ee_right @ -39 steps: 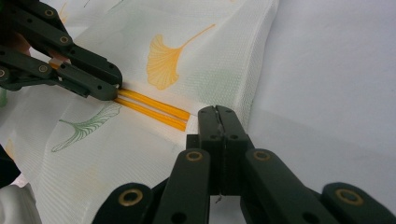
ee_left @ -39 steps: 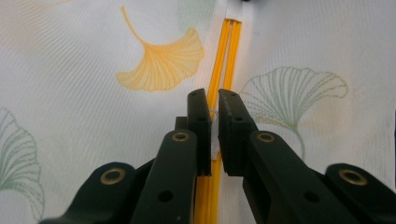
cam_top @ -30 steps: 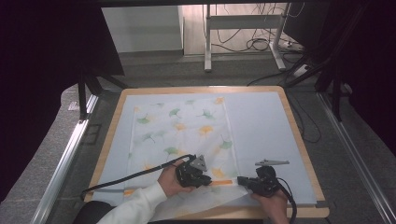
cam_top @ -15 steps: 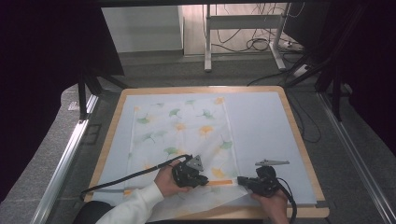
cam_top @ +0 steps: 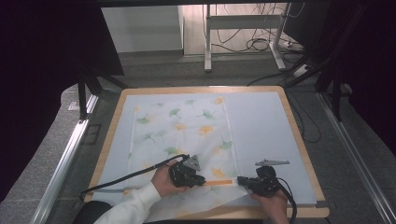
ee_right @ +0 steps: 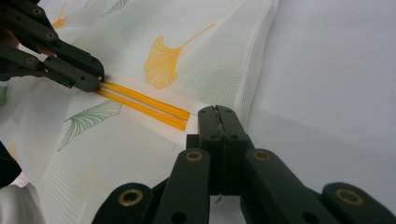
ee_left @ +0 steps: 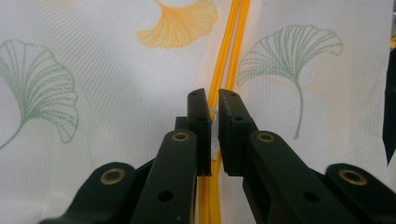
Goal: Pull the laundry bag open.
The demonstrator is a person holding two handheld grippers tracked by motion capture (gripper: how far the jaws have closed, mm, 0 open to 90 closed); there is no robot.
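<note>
While right gripper [ee_right: 218,116] pinches mesh bag [cam_top: 187,135] corner taut, my left gripper [ee_left: 213,121] clamps zipper pull [ee_left: 214,133] to slide along orange zipper [ee_right: 140,106]

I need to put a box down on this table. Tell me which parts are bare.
Bare: the pale blue mat between the leaf-print mesh bag and the table's right wooden rim; also a narrow strip left of the bag. Crowded: the near edge, where the left gripper and right gripper pinch the bag's orange zipper.
</note>
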